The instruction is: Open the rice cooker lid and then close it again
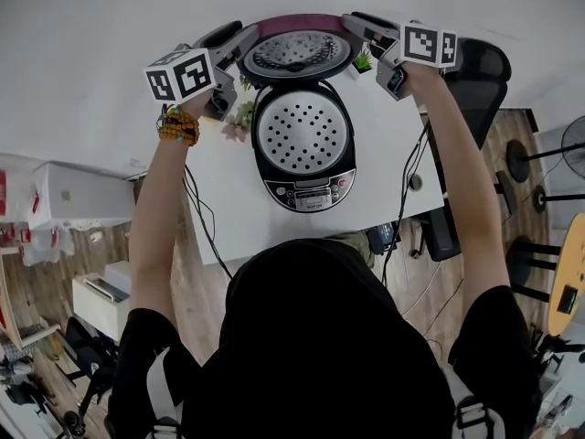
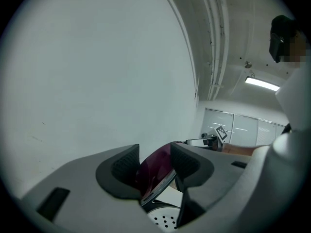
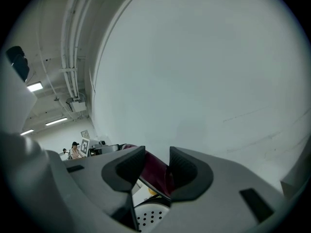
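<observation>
The rice cooker (image 1: pixel 304 188) stands on the white table with its maroon lid (image 1: pixel 297 53) raised upright, its perforated inner plate facing me. My left gripper (image 1: pixel 233 37) straddles the lid's left rim and my right gripper (image 1: pixel 364 23) straddles its right rim. In the left gripper view the maroon lid edge (image 2: pixel 158 174) lies between the wide-set jaws of the left gripper (image 2: pixel 154 161), with a gap beside it. In the right gripper view the lid edge (image 3: pixel 154 174) likewise sits loose between the jaws of the right gripper (image 3: pixel 156 166). Both grippers are open.
The white table (image 1: pixel 228 186) is narrow and backs onto a white wall. A small plant (image 1: pixel 243 114) stands left of the cooker, another (image 1: pixel 363 61) to its right. Cables hang off both table sides. A black chair (image 1: pixel 480 67) sits at the right.
</observation>
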{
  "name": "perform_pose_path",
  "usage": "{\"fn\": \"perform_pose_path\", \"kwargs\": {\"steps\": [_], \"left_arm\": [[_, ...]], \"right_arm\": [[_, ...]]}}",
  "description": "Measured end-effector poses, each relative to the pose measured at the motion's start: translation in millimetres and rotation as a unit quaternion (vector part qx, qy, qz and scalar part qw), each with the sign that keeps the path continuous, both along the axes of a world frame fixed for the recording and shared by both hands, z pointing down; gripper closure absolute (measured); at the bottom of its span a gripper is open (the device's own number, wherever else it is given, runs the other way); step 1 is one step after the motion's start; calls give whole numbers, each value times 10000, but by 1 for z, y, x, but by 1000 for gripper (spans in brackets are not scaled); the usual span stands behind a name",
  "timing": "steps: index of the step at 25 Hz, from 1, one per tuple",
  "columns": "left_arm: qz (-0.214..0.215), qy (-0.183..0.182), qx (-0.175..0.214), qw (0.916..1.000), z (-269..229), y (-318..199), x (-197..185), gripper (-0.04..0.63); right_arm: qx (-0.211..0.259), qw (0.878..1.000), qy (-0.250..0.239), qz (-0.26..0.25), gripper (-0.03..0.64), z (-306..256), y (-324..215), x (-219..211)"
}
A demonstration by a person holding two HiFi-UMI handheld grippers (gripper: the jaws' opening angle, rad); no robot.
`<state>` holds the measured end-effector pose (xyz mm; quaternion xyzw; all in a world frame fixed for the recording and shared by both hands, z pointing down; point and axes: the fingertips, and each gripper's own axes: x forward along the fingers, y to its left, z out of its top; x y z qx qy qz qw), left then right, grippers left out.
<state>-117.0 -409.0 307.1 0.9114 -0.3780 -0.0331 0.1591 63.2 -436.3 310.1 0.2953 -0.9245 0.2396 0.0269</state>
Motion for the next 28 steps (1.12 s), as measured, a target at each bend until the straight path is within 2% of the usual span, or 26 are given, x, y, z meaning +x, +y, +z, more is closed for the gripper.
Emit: {"fn": "perform_pose_path", "kwargs": {"steps": [14, 28], "left_arm": [[-37, -34, 116, 9999, 3, 22, 4, 395], [-16, -182, 193, 9996, 10, 54, 8, 394]], "right_arm": [[-5, 9997, -190, 148, 449, 2, 21, 5], [0, 9997, -231, 58, 448, 8, 52, 7]]}}
